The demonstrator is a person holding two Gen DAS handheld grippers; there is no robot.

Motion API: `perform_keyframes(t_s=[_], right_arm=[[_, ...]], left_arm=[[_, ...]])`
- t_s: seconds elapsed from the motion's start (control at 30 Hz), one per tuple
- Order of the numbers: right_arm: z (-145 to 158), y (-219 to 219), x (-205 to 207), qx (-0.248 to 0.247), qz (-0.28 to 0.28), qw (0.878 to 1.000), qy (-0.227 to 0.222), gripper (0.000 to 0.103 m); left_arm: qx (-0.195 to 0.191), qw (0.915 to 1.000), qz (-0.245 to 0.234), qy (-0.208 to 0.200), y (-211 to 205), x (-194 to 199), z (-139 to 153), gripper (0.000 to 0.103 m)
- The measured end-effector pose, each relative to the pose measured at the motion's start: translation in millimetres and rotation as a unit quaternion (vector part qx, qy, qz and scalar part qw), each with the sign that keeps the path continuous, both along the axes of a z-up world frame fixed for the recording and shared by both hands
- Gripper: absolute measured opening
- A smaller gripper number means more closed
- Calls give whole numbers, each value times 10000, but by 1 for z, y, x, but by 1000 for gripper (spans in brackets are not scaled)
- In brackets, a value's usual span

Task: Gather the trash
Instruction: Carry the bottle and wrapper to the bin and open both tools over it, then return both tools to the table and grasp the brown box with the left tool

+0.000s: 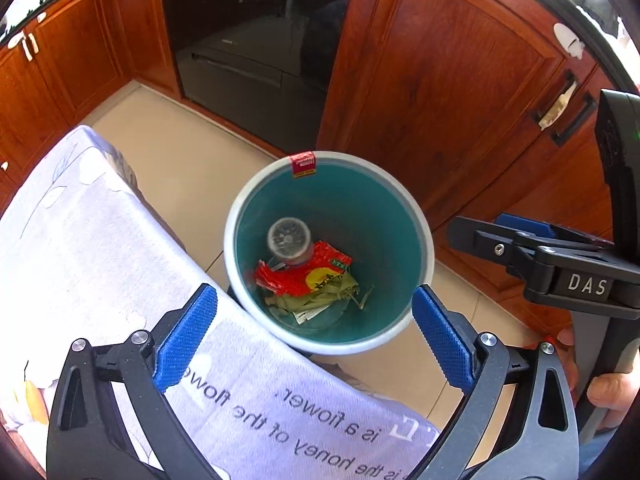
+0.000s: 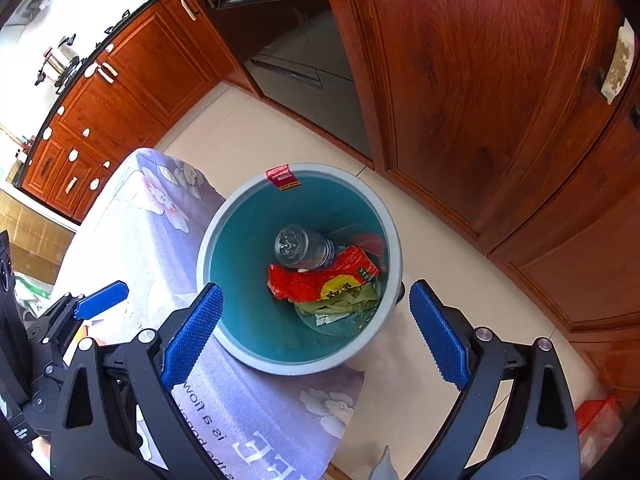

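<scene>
A teal bin with a white rim (image 1: 344,347) (image 2: 202,256) stands on the floor beside the table's corner. Inside it lie a clear plastic bottle (image 1: 289,240) (image 2: 300,249), a red wrapper (image 1: 292,280) (image 2: 308,284) and a green wrapper (image 1: 320,300) (image 2: 348,304). My left gripper (image 1: 314,296) hangs above the bin's mouth, open wide, with nothing between its blue pads. My right gripper (image 2: 316,290) is also open and empty over the bin. Each gripper shows at the edge of the other's view.
A table under a pale floral cloth (image 1: 100,240) (image 2: 160,220) touches the bin's left side. Wooden cabinets (image 1: 460,92) and a black oven (image 1: 248,52) stand behind. A red sticker (image 1: 303,164) sits on the bin's far rim. A hand (image 1: 608,392) grips the right handle.
</scene>
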State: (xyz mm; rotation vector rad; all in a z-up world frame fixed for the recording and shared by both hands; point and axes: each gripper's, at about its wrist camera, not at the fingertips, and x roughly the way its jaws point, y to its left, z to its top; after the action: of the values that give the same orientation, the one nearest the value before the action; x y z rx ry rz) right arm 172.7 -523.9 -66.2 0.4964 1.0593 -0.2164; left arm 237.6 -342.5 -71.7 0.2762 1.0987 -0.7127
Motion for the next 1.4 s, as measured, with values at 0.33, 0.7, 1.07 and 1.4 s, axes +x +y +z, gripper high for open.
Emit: perform_keyframes(t_s=[0.33,0.7,1.07,1.4], right_arm=[[19,32,-11,-63,223,9997,-83,90],[37,84,-25,-29,625,9978,-239,90],[43,153,-39,-40,1264,9918,-194,90],[31,223,-46,123,1916,9813,-98,90]], left_arm=[[-100,9997,137,-167,27,-18,22,99],[0,9974,576,-430,93,-48,43,99],[247,9903,1274,-500,181,-71,41,99],[620,9734,2167,-412,271,-81,20,99]])
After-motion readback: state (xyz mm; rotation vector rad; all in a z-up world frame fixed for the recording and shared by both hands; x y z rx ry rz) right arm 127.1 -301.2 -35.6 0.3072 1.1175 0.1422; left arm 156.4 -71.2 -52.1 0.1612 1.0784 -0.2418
